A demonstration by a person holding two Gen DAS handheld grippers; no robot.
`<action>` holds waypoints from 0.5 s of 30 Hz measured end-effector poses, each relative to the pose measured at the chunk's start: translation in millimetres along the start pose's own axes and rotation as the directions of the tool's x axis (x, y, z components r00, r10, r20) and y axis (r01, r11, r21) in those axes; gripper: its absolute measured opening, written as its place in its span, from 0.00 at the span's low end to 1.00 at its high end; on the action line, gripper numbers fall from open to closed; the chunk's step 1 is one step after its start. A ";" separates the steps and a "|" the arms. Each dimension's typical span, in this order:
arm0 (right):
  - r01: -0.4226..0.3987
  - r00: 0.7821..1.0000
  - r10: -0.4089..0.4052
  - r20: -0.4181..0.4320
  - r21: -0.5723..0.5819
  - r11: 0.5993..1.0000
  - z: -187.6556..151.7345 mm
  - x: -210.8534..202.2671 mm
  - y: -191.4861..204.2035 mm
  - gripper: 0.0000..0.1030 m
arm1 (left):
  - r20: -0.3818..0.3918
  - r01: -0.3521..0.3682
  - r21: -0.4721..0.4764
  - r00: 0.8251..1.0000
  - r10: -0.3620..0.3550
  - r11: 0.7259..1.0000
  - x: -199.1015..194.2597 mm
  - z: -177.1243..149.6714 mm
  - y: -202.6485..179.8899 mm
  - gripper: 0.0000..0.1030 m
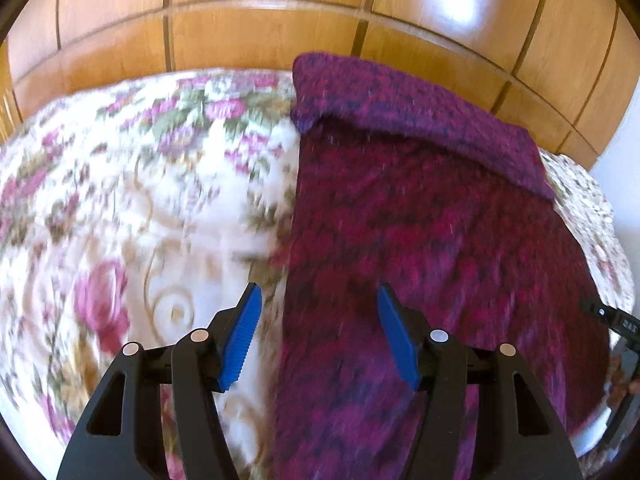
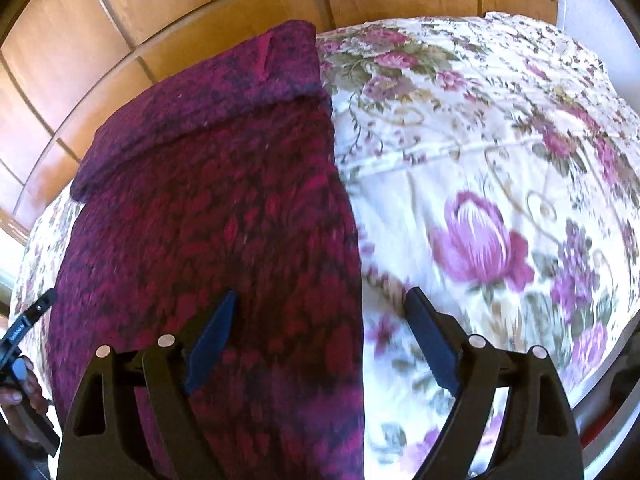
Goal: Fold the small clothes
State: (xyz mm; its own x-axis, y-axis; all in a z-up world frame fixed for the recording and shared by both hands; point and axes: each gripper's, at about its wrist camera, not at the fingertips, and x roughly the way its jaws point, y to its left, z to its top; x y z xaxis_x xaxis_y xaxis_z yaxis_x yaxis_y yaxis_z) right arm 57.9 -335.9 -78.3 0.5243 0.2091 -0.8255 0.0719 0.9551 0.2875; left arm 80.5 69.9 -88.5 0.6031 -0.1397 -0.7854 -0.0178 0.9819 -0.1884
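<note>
A dark red and purple knitted garment lies flat on a floral bedspread, its far end folded over into a band. My left gripper is open and empty, hovering over the garment's left edge. In the right wrist view the same garment fills the left half, with the folded band at the far end. My right gripper is open and empty above the garment's right edge. Each gripper's body shows at the other view's side edge.
The floral bedspread covers a bed. A glossy wooden panelled wall or wardrobe stands right behind it, also in the right wrist view. A white wall shows at the far right.
</note>
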 end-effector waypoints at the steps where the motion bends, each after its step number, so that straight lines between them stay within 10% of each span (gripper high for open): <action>1: -0.011 1.000 0.011 -0.010 -0.008 1.000 -4.6 -3.4 0.4 0.83 | -0.017 0.033 -0.011 0.999 -0.033 0.999 -3.7 -6.1 4.8 0.57; 10: -0.073 0.988 0.067 -0.136 -0.041 0.996 -56.6 -25.9 -3.2 0.79 | -0.132 0.199 0.050 0.973 -0.191 0.979 -33.4 -61.2 11.6 0.57; 15: -0.155 0.966 0.146 -0.212 -0.024 0.988 -76.3 -29.3 -3.0 0.48 | -0.195 0.254 0.094 0.953 -0.232 0.963 -41.6 -81.3 1.2 0.44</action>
State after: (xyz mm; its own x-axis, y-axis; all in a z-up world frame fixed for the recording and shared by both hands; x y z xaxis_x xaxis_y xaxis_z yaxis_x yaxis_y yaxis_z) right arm -22.4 -328.9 -92.1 0.3368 0.3862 -0.8588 -0.0307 0.9161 0.3999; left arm -9.5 66.5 -104.0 0.4231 -0.3863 -0.8196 0.2111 0.9217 -0.3254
